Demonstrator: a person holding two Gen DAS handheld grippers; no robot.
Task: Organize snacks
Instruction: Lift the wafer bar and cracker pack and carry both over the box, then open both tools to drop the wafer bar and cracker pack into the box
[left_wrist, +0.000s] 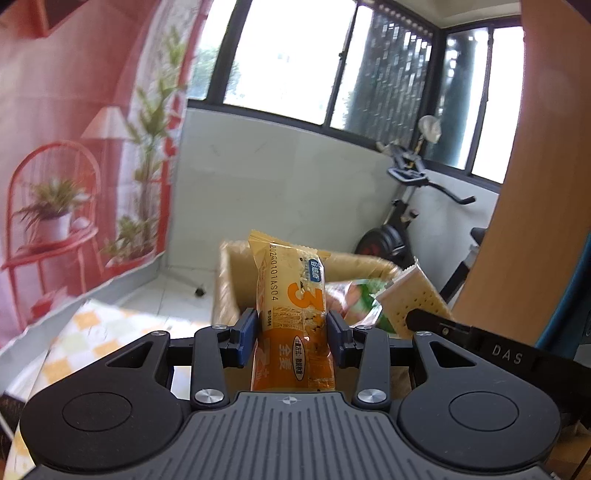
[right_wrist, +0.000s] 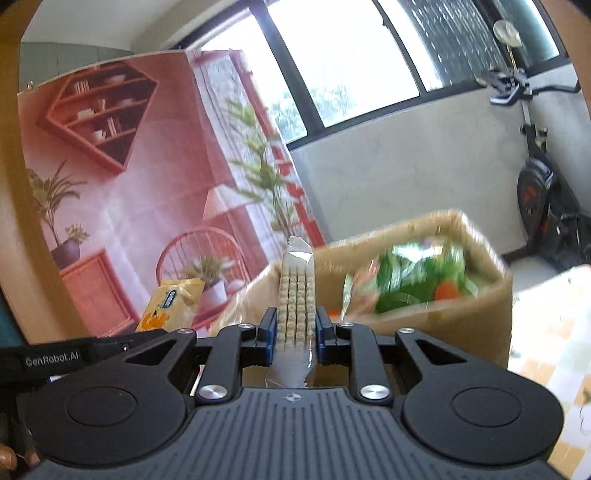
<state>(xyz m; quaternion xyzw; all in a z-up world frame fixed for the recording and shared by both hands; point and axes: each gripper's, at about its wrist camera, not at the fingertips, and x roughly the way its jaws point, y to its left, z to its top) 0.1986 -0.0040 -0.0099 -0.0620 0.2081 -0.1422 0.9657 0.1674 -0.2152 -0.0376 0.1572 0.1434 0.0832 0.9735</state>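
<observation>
Both hands are mid-carry, each with a snack lifted clear above the table. The left gripper (left_wrist: 291, 338) has its pads pinched on an orange wheat-bar packet (left_wrist: 291, 306) that stands upright between them; the right gripper (right_wrist: 294, 334) is clamped narrowly on a clear sleeve of crackers (right_wrist: 297, 295), held edge-on. The cardboard box (right_wrist: 443, 325) sits just ahead of both, open at the top, with a green bag (right_wrist: 417, 277) already lying inside; what else it holds is too blurred to tell. I judge the next move to be bringing each packet over the box's opening, lowering it past the rim without bumping the other hand, then letting go.
</observation>
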